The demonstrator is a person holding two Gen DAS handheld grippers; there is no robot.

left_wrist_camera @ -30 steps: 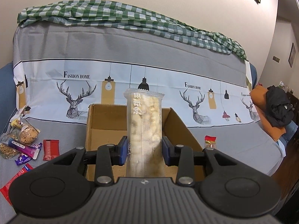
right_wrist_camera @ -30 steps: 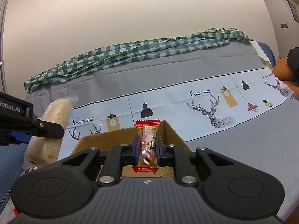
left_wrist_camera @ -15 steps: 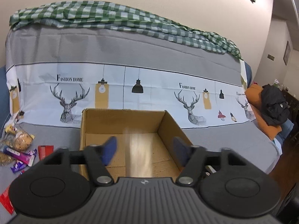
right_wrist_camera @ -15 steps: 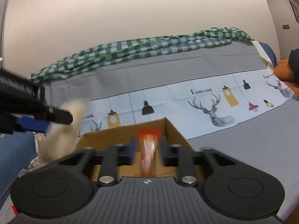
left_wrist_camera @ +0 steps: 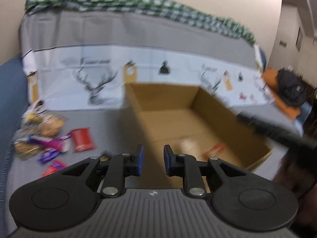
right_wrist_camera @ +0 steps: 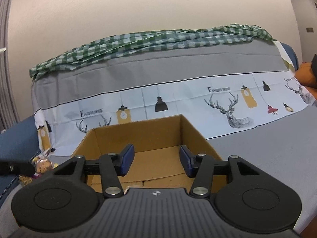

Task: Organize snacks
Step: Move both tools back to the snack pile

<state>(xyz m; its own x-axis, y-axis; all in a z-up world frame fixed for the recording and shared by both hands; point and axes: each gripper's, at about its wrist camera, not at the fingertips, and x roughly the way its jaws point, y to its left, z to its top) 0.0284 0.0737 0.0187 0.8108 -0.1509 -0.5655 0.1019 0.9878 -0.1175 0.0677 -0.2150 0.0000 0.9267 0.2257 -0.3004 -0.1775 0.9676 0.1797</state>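
Observation:
An open cardboard box [left_wrist_camera: 172, 99] stands on the grey sofa cover; it also shows in the right wrist view [right_wrist_camera: 138, 134]. In the blurred left wrist view a pale snack bag [left_wrist_camera: 190, 145] and a small red packet [left_wrist_camera: 216, 149] lie on the box floor. My left gripper [left_wrist_camera: 152, 159] is open and empty, over the box's left front corner. My right gripper [right_wrist_camera: 156, 159] is open wide and empty above the box's near edge. A pile of loose snacks [left_wrist_camera: 45, 136] lies on the cover left of the box, with a red packet [left_wrist_camera: 82, 139] nearest.
The sofa back carries a deer-print cloth [right_wrist_camera: 227, 107] and a green checked cloth [right_wrist_camera: 148, 41]. An orange cushion with a black bag [left_wrist_camera: 289, 91] sits at the far right. Part of the left gripper's arm [right_wrist_camera: 15, 167] and some snacks [right_wrist_camera: 42, 164] show at the right wrist view's left edge.
Both grippers opened and dropped their snacks into the box: the left let go of the pale bag, the right of the red packet. The left gripper swung left and tilted down.

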